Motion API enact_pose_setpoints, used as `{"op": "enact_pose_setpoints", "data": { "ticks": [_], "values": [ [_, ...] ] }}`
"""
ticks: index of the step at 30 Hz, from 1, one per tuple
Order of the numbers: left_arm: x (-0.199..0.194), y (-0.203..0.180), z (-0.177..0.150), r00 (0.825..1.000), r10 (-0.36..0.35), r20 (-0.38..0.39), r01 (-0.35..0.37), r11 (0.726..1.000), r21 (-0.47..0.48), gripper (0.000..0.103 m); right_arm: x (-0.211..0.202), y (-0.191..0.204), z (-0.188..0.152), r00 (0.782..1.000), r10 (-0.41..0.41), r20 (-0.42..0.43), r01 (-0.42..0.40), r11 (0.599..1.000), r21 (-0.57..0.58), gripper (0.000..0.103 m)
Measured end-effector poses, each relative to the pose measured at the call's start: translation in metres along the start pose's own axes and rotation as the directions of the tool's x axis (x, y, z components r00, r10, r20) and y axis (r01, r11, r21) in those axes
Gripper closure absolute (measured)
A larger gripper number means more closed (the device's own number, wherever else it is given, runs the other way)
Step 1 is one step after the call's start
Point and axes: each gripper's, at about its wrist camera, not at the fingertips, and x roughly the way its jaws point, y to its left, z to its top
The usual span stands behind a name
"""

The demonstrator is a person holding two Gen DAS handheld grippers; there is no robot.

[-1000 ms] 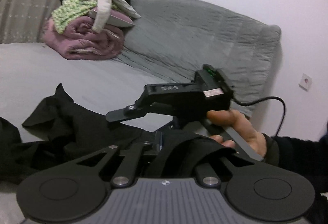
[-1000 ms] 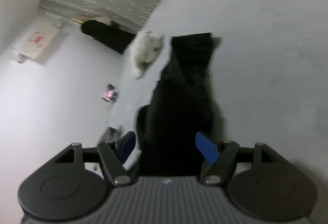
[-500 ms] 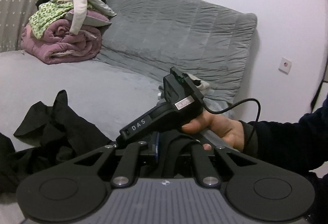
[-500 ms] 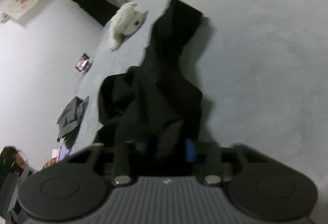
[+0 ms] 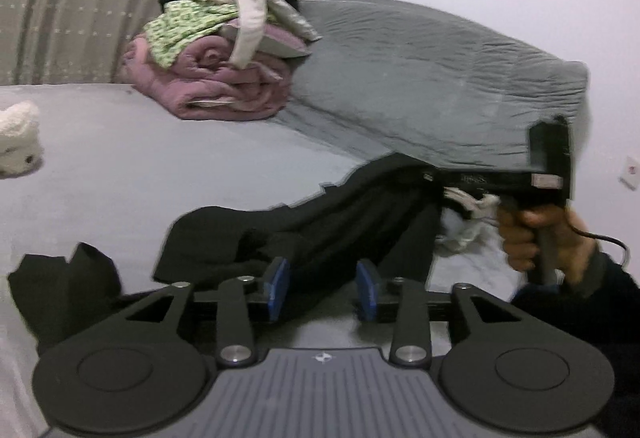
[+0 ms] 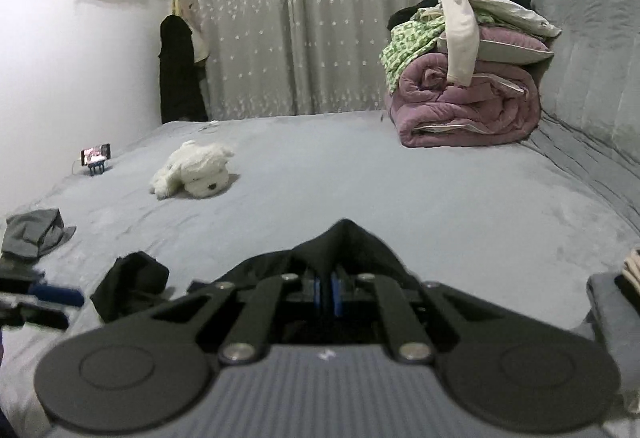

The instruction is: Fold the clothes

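A black garment (image 5: 320, 226) lies crumpled on the grey bed (image 5: 120, 165), with one edge lifted. In the left wrist view a hand holds my right gripper (image 5: 404, 167) at the right, shut on that raised edge. The right wrist view shows its blue pads (image 6: 318, 292) pressed together on the black garment (image 6: 344, 242), which peaks just past them. My left gripper (image 5: 323, 286) is low in front of the garment and its jaws are opening. Black cloth shows between its blue pads (image 5: 278, 284), but they do not press on it. A loose black fold (image 5: 60, 290) lies to the left.
A rolled pink quilt (image 6: 464, 105) topped with mixed clothes stands at the back against the grey padded headboard (image 5: 420, 77). A white plush toy (image 6: 196, 173), a phone on a stand (image 6: 95, 155) and a grey garment (image 6: 32, 234) lie on the bed's left side.
The left jaws went from shut on black cloth to apart. The right gripper closed on the garment, rolled to level and rose, pulling the cloth edge up and to the right.
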Motion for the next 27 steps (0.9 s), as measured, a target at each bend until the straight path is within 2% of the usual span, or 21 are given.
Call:
{"op": "enact_pose_setpoints", "data": {
  "ticks": [1,2,6,8,10,12,15,18,19,20,22,23,25,27],
  "values": [
    [0.007,0.005,0.003,0.999,0.03,-0.012,-0.03,0.999,-0.011,0.049,0.004,0.0,-0.003,1.0,-0.008,-0.017,0.008,1.0,-0.011,0.097],
    [0.014,0.01,0.007,0.998,0.061,-0.025,-0.061,0.998,-0.027,0.047,0.009,0.001,-0.007,0.999,-0.017,-0.034,0.016,1.0,-0.023,0.097],
    [0.041,0.037,0.024,0.982,0.171,-0.076,-0.179,0.976,-0.125,0.045,0.027,-0.005,-0.019,0.994,-0.025,-0.109,0.023,1.0,-0.017,0.097],
    [0.062,0.049,0.036,0.97,0.221,-0.1,-0.234,0.962,-0.143,0.033,0.032,-0.015,-0.025,0.989,-0.038,-0.141,0.037,0.999,-0.013,0.097],
    [0.086,0.057,0.045,0.963,0.243,-0.118,-0.258,0.958,-0.128,0.025,0.038,-0.024,-0.031,0.986,-0.03,-0.167,0.031,1.0,0.005,0.097],
    [0.112,0.064,0.054,0.952,0.268,-0.146,-0.284,0.953,-0.103,0.024,0.039,-0.035,-0.035,0.984,-0.015,-0.176,0.02,0.999,0.027,0.097],
    [0.161,0.07,0.065,0.925,0.312,-0.216,-0.327,0.944,-0.037,0.024,0.042,-0.044,-0.04,0.981,-0.002,-0.196,0.01,0.999,0.042,0.097],
    [0.203,0.076,0.073,0.908,0.311,-0.281,-0.333,0.943,-0.03,0.024,0.042,-0.051,-0.042,0.978,0.01,-0.208,0.001,0.999,0.053,0.097],
    [0.215,0.077,0.072,0.898,0.319,-0.303,-0.338,0.941,-0.009,0.021,0.042,-0.054,-0.042,0.978,0.017,-0.208,-0.004,0.998,0.063,0.097],
    [0.227,0.079,0.071,0.882,0.339,-0.328,-0.353,0.935,0.016,0.021,0.042,-0.056,-0.042,0.977,0.021,-0.21,-0.006,0.998,0.069,0.097],
    [0.247,0.088,0.064,0.829,0.401,-0.389,-0.423,0.905,0.031,0.021,0.042,-0.057,-0.043,0.976,0.023,-0.217,-0.008,0.998,0.069,0.097],
    [0.254,0.092,0.059,0.812,0.406,-0.419,-0.439,0.898,0.021,0.021,0.042,-0.057,-0.043,0.975,0.024,-0.219,-0.01,0.998,0.066,0.097],
    [0.261,0.096,0.051,0.806,0.394,-0.441,-0.436,0.9,0.008,0.022,0.042,-0.058,-0.043,0.974,0.027,-0.226,-0.012,0.998,0.066,0.097],
    [0.261,0.091,0.046,0.813,0.403,-0.421,-0.429,0.903,0.035,0.031,0.043,-0.059,-0.044,0.971,0.027,-0.239,-0.011,0.998,0.069,0.097]
  ]
}}
